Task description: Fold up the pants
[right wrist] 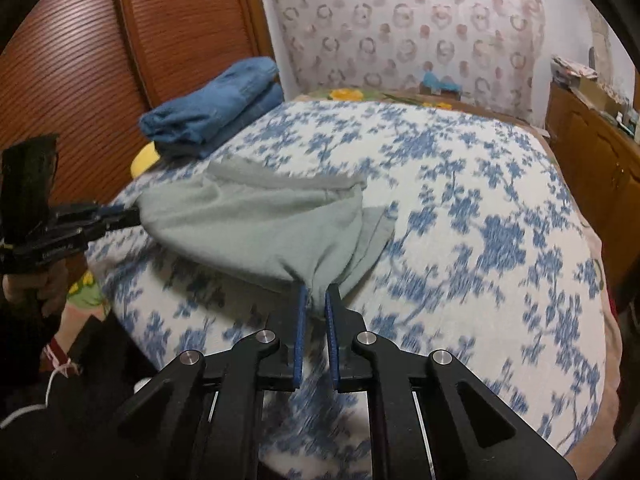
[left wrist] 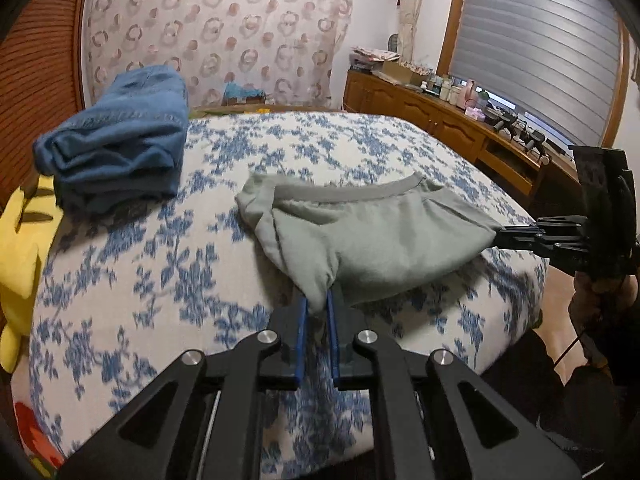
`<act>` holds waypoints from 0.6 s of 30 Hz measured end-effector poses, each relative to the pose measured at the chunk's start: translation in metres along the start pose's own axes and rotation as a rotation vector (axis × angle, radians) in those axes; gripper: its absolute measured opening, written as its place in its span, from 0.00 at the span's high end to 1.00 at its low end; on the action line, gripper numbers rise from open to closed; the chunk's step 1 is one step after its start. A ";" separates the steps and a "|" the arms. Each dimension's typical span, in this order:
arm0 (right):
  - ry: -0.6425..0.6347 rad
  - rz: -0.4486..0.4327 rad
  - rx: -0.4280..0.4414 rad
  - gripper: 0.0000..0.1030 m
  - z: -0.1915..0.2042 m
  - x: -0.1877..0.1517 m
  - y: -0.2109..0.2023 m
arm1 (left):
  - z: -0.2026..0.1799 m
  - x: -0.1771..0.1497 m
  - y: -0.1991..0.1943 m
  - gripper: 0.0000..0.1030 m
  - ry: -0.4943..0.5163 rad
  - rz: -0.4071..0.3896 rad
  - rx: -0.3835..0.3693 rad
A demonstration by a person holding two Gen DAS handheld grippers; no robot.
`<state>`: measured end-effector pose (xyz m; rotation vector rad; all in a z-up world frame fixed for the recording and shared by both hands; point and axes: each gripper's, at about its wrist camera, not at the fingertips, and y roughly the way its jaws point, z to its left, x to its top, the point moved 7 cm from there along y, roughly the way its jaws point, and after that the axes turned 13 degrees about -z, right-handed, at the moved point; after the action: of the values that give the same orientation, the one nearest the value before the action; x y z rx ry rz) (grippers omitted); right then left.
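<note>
On bed (left wrist: 120, 280) | grey-green pants (left wrist: 372, 236) bunched, sagging, edges blurred, apparently partly folded

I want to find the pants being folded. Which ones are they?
Look at the bed with the blue-flowered cover. Near its front edge lie the grey-green pants, pinched by a claw at each end. The other pants, by the wooden wall, are blue and already folded.

I can't make out the small clutter on the sideboard (left wrist: 448, 92), the bedspread (right wrist: 480, 240) print smears near me, and the yellow toy (left wrist: 18, 248) is cut off.
</note>
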<state>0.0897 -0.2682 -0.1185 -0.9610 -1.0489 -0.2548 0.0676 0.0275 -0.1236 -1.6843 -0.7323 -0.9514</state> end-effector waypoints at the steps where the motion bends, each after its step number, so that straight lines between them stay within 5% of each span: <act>1: 0.005 0.005 0.004 0.93 0.000 -0.003 -0.002 | -0.001 -0.003 -0.001 0.93 -0.004 0.005 -0.001; 10: 0.011 0.010 -0.003 0.93 0.003 -0.010 -0.016 | -0.019 -0.005 -0.010 0.90 0.020 0.011 0.009; 18: 0.013 0.007 -0.017 0.90 0.003 -0.009 -0.018 | -0.009 0.000 -0.011 0.62 0.022 0.009 0.043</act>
<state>0.0721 -0.2782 -0.1160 -0.9767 -1.0329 -0.2642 0.0561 0.0216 -0.1173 -1.6353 -0.7254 -0.9405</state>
